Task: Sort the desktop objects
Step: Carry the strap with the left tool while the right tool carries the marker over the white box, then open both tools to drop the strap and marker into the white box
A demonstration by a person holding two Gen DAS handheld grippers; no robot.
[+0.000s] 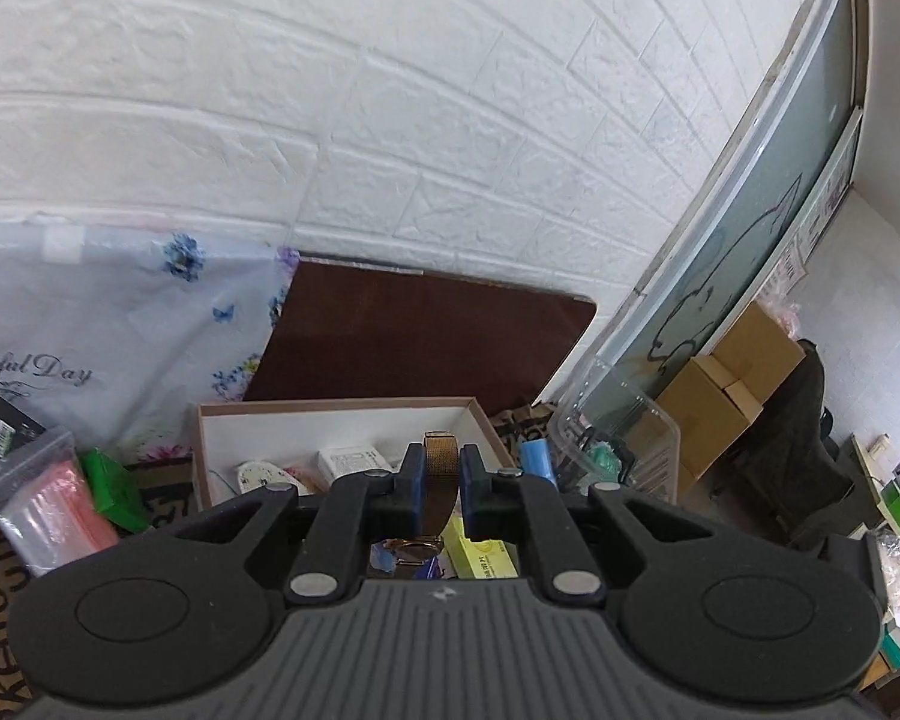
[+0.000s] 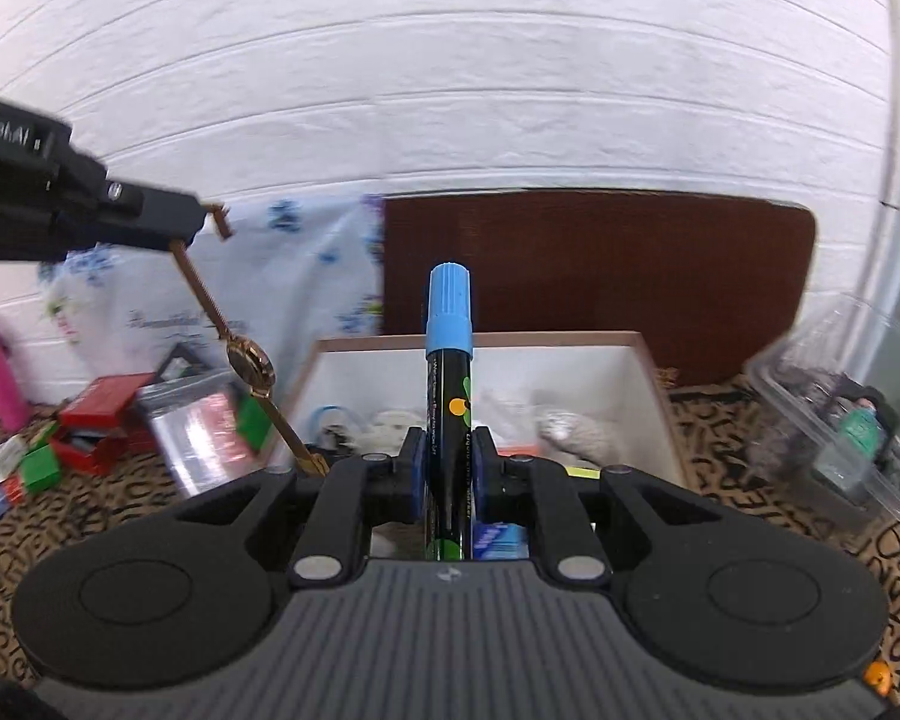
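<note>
Both claws loaded mid-sort — left claw (image 1: 441,477) clamped gold watch (image 1: 440,451), right claw (image 2: 447,468) gripped blue-capped marker (image 2: 448,372); next, likely drop-off into white box (image 2: 642,372).

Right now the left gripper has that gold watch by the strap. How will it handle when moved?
Likely floppy: in the right wrist view the gold watch hangs slack below the left gripper, held by one strap end only. The round case sits midway down, so it will probably swing. The mesh strap may slip between the pads.

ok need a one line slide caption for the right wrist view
Right gripper holds a blue-capped marker upright over the open white box while the left gripper dangles a gold watch alongside.
</note>
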